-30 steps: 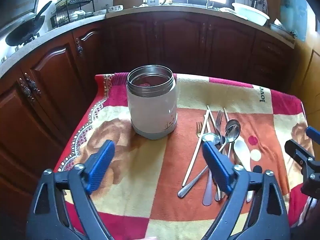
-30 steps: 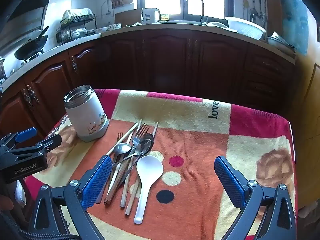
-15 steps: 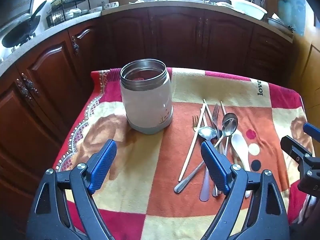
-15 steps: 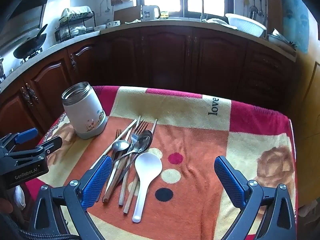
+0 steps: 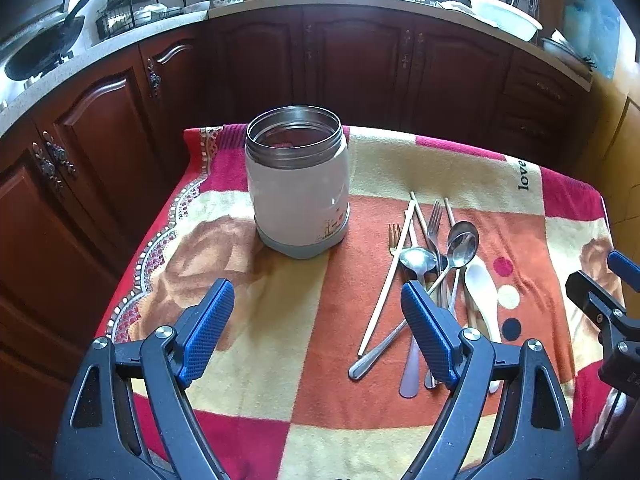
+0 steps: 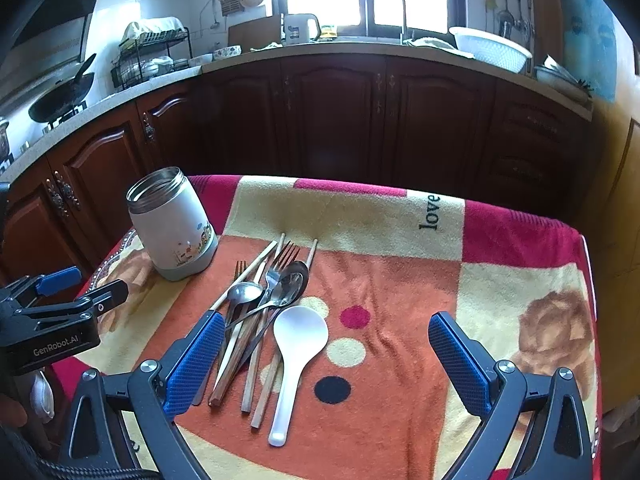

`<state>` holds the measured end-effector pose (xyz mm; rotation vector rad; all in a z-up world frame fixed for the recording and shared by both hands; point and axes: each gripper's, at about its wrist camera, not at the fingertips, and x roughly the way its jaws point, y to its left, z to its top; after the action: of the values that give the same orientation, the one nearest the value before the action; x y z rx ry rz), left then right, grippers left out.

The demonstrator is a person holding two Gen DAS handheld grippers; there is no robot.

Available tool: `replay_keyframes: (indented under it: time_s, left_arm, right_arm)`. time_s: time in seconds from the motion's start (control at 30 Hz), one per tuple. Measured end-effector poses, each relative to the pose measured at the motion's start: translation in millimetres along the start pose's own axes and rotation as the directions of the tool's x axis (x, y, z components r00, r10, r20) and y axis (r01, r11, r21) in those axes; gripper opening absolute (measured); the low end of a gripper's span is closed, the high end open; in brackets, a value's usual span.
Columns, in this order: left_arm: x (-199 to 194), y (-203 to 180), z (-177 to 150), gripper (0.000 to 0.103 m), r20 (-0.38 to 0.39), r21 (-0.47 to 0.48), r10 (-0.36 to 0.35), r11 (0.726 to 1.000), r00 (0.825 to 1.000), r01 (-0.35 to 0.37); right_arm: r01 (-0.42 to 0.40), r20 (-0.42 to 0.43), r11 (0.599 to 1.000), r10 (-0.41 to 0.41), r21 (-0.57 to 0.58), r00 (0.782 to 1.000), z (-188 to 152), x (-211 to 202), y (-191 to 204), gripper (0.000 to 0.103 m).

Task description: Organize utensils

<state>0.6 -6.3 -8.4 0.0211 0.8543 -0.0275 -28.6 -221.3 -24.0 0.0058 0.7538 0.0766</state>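
Observation:
A white jar with a steel rim point(image 5: 298, 184) point(image 6: 172, 224) stands open-topped at the table's far left. To its right lies a heap of utensils point(image 5: 428, 276) point(image 6: 260, 320): forks, metal spoons, chopsticks and a white plastic spoon point(image 6: 294, 356). My left gripper point(image 5: 316, 332) hovers open above the cloth in front of the jar, its right finger over the heap's near end. My right gripper point(image 6: 324, 364) is open too, low over the white spoon's handle, its left finger beside the chopsticks. Nothing is held.
A red, orange and cream blanket point(image 6: 400, 216) covers the small table. Dark wooden cabinets point(image 6: 340, 120) run behind and to the left, close to the table's edges. The worktop above carries a wok point(image 6: 60, 100), a dish rack and a white basin point(image 6: 492, 50).
The left gripper has drawn back slightly and tilted, so the jar sits a little farther off. The right gripper has barely shifted. Both stay open.

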Motion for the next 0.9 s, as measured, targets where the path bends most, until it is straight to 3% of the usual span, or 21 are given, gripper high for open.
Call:
replay_keyframes:
  time_s: [0.9]
  left_arm:
    - [3.9, -7.6, -1.8, 0.086, -0.011, 0.013, -0.021, 1.0, 1.0, 0.021]
  right_arm:
    - [-0.017, -0.028, 1.0, 0.017, -0.026, 0.999, -2.8, 3.0, 1.1, 0.098]
